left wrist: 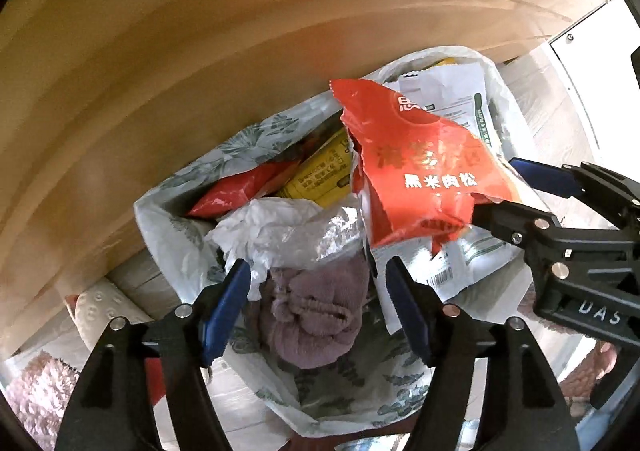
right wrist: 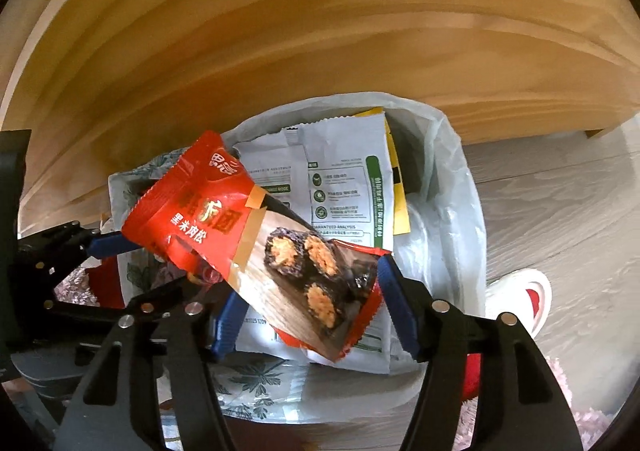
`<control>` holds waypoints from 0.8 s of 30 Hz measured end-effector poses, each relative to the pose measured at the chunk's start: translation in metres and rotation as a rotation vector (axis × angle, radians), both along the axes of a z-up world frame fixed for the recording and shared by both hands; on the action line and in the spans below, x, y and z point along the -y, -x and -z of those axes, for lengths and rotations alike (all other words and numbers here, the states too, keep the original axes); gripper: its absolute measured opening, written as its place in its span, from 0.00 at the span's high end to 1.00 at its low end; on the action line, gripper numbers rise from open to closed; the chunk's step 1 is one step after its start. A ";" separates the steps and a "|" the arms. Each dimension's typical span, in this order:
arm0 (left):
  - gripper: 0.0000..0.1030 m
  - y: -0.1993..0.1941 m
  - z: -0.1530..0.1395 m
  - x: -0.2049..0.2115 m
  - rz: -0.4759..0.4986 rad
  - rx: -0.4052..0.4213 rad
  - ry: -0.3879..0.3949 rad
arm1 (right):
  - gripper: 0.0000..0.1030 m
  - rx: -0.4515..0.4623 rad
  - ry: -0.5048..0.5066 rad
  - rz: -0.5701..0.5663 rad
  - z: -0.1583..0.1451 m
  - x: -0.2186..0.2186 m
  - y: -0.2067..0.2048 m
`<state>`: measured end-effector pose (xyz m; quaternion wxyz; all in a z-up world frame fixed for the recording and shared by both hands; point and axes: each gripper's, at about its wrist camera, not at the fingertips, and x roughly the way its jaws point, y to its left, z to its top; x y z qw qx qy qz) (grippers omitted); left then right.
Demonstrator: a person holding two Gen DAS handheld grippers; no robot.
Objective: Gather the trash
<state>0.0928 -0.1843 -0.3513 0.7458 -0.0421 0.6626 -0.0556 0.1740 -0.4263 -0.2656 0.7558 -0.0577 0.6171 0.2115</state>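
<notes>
Both grippers stand parted over our trash. From the left wrist view, our left gripper [left wrist: 318, 283] points down with its 2 jaws spread, clamping nothing, above a mauve cloth bundle [left wrist: 316, 315] and crumpled clear plastic [left wrist: 288, 227] inside the leaf-printed bag [left wrist: 360, 383]. From the right wrist view, our right gripper [right wrist: 308, 303] is also spread; the red snack wrapper [right wrist: 256, 243] lies between its pads unpinched, tilted over white pouches [right wrist: 340, 191] in the bag. We judge the risk is that the loose wrapper slides off the pile or catches a pad and lands on the floor [right wrist: 560, 211].
</notes>
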 end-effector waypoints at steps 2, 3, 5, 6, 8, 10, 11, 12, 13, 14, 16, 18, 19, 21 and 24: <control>0.34 0.005 -0.003 0.000 -0.003 0.006 -0.004 | 0.41 0.006 0.005 0.003 -0.002 -0.002 0.003; 0.34 0.008 -0.004 0.001 -0.005 0.008 -0.003 | 0.41 0.009 0.006 0.005 -0.004 -0.001 0.005; 0.34 0.016 -0.008 0.002 -0.011 0.013 0.000 | 0.39 0.013 0.004 0.009 -0.008 0.001 0.006; 0.33 0.018 -0.012 0.001 -0.014 0.018 0.000 | 0.36 0.015 0.002 0.012 -0.010 0.002 0.008; 0.32 0.023 -0.018 0.001 -0.018 0.027 0.003 | 0.36 0.023 -0.001 0.016 -0.014 0.004 0.013; 0.31 0.031 -0.024 0.002 -0.019 0.036 0.004 | 0.36 0.028 -0.002 0.017 -0.017 0.004 0.014; 0.31 0.034 -0.026 0.001 -0.020 0.042 0.002 | 0.34 0.030 -0.003 0.017 -0.018 0.006 0.017; 0.29 0.033 -0.026 0.003 -0.022 0.047 0.000 | 0.31 0.036 -0.006 0.018 -0.021 0.007 0.020; 0.27 0.036 -0.028 0.002 -0.026 0.052 -0.002 | 0.27 0.040 -0.007 0.019 -0.021 0.010 0.020; 0.26 0.037 -0.031 0.001 -0.032 0.056 -0.005 | 0.27 0.048 -0.007 0.021 -0.024 0.011 0.023; 0.26 0.041 -0.036 0.000 -0.040 0.066 -0.004 | 0.24 0.060 -0.010 0.027 -0.028 0.012 0.028; 0.23 0.047 -0.043 -0.003 -0.051 0.085 -0.004 | 0.21 0.073 -0.013 0.036 -0.033 0.014 0.031; 0.18 0.047 -0.045 -0.002 -0.054 0.094 -0.005 | 0.19 0.075 -0.014 0.038 -0.035 0.015 0.031; 0.14 0.053 -0.051 -0.006 -0.065 0.117 -0.006 | 0.17 0.080 -0.015 0.040 -0.039 0.017 0.034; 0.08 0.058 -0.060 -0.010 -0.073 0.143 -0.005 | 0.14 0.090 -0.009 0.042 -0.042 0.020 0.041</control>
